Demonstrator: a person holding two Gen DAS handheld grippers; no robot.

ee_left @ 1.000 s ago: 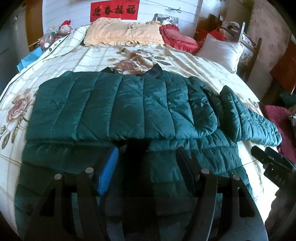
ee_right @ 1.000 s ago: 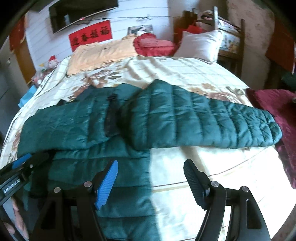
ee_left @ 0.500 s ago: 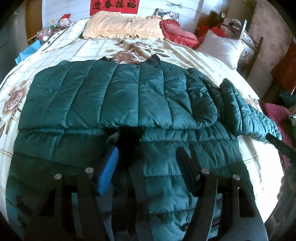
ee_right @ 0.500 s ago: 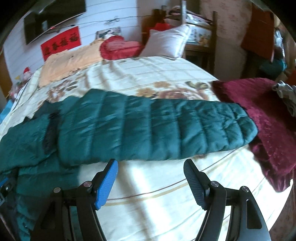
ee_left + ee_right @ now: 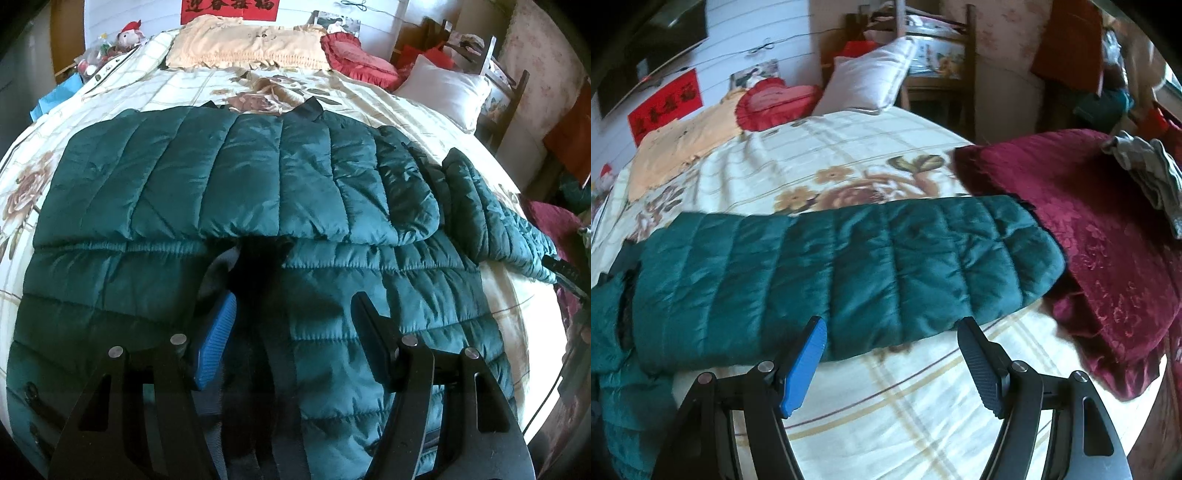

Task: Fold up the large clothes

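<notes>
While both grippers' fingers (image 5: 979, 369) gape empty, the jacket sleeve (image 5: 849, 273) ends beside bare bedspread (image 5: 905, 424).

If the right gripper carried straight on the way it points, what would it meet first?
Most likely the jacket's outstretched green sleeve: the open right gripper frames its near edge, with nothing between. Depth is hard to judge; it might touch the bedspread first.

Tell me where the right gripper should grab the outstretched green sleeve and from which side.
Grip the sleeve near its cuff end, coming in from the near edge where the right gripper hovers with jaws apart. The sleeve lies flat and straight across the bedspread, its cuff overlapping the maroon blanket; pinching there probably lets it fold back over the jacket.
</notes>
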